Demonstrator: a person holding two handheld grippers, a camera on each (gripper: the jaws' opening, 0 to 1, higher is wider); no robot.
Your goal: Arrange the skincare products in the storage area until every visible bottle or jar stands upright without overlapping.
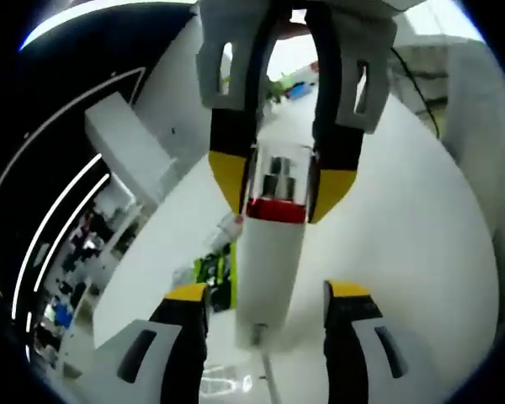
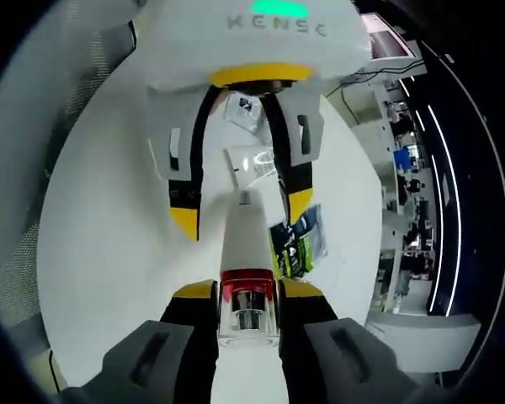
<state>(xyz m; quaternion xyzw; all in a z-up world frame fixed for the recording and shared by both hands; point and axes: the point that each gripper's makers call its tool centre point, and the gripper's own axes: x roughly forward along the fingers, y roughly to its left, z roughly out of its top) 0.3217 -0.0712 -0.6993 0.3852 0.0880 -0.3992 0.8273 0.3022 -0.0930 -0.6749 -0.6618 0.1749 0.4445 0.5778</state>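
The right gripper is clenched on the clear-capped end of a white tube, its yellow-tipped fingers pressing both sides of the transparent cap just past the red band. In the left gripper view the same tube lies lengthwise between the two grippers, held above the white round desk, with the right gripper reaching in from the top of the view and gripping the cap end. The left gripper is spread wide, one of its fingers on either side of the tube's flat crimped end, not pressing on it. In the right gripper view the left gripper comes in from the top, its jaws flanking the far end of the tube. On the desk beyond the tube lie a dark sachet with green print, a clear glossy packet and another small clear packet farther off, all flat. The green sachet also shows in the left gripper view, just beside the tube's lower half, with a small white item near it, too blurred to identify.
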